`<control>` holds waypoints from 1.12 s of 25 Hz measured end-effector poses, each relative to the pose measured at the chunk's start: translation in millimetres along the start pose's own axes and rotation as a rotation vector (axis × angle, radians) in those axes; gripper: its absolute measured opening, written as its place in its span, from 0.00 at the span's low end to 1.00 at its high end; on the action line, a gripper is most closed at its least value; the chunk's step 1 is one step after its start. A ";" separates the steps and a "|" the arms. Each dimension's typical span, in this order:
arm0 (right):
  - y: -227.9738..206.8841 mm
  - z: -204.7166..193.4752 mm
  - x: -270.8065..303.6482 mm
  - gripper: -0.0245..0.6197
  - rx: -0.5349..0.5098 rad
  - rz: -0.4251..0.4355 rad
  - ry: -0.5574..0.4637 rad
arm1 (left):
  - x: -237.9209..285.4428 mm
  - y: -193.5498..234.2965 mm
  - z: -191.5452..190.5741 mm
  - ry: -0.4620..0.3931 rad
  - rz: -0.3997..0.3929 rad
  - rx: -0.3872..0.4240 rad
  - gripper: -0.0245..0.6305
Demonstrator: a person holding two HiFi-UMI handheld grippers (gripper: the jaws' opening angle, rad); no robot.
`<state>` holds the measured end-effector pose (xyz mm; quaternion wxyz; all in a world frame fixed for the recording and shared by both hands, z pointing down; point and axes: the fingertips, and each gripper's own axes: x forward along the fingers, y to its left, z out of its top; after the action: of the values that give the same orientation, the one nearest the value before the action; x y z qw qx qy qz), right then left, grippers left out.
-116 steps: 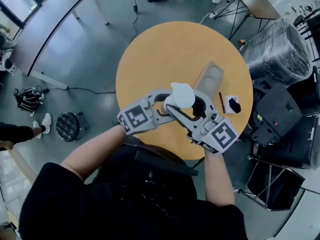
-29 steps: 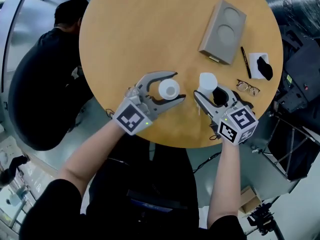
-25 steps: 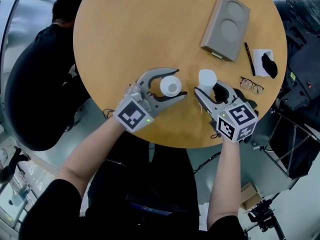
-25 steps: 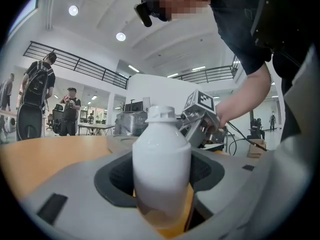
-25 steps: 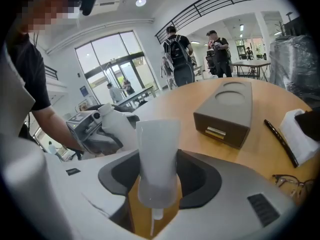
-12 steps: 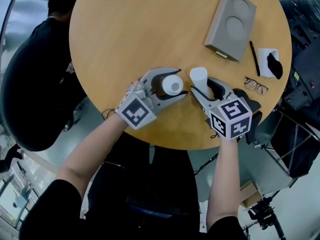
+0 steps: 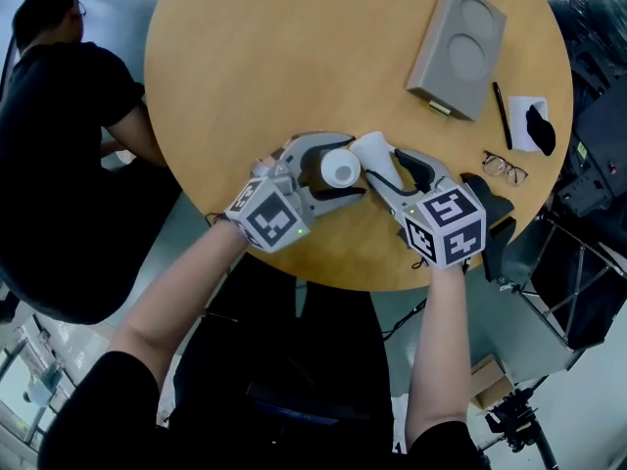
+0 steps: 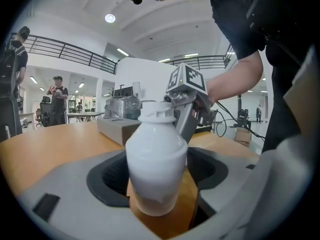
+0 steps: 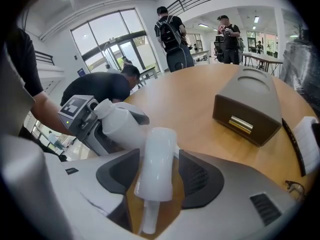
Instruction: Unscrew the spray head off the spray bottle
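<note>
The white bottle (image 7: 340,170) stands upright near the round wooden table's (image 7: 294,47) front edge, its neck bare. My left gripper (image 7: 351,167) surrounds it with jaws opening; in the left gripper view a strip of table shows between the bottle (image 8: 156,164) and the right pad. The detached white spray head (image 7: 372,150) sits just right of the bottle, tilted, tube pointing down, between the jaws of my right gripper (image 7: 383,161). Those jaws are opening too, and the spray head (image 9: 156,164) leans loosely with slim gaps to both pads. The bottle (image 9: 122,125) shows beyond it.
A grey box (image 7: 458,35) with two round recesses lies at the table's far right. A pen (image 7: 500,101), glasses (image 7: 500,167) and a white card carrying a black object (image 7: 534,125) sit by the right edge. A person in black (image 7: 59,145) is beside the table's left.
My right gripper has carried the spray head leftwards until it sits right beside the bottle. The left gripper has stayed around the bottle. The person at the left has shifted.
</note>
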<state>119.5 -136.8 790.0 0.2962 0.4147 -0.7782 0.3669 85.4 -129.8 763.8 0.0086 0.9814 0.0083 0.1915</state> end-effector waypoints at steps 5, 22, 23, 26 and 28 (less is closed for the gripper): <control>9.5 5.9 -16.4 0.45 -0.014 -0.008 -0.002 | -20.3 -3.1 12.0 0.010 0.029 -0.007 0.60; 161.6 105.7 -184.4 0.45 -0.157 0.194 -0.417 | -160.3 -36.3 206.6 -0.206 0.099 -0.139 0.56; 173.0 110.8 -197.0 0.45 -0.174 0.208 -0.437 | -168.1 -41.5 220.9 -0.217 0.097 -0.134 0.56; 201.7 123.8 -234.0 0.45 -0.225 0.239 -0.485 | -185.6 -57.5 257.6 -0.227 0.097 -0.142 0.56; 214.5 133.7 -256.2 0.45 -0.245 0.248 -0.514 | -194.4 -65.5 276.7 -0.224 0.098 -0.161 0.56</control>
<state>36.6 -53.3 449.9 0.0903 0.3569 -0.9108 0.1869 8.4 -71.9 433.1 0.0788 0.9920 -0.0561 0.0809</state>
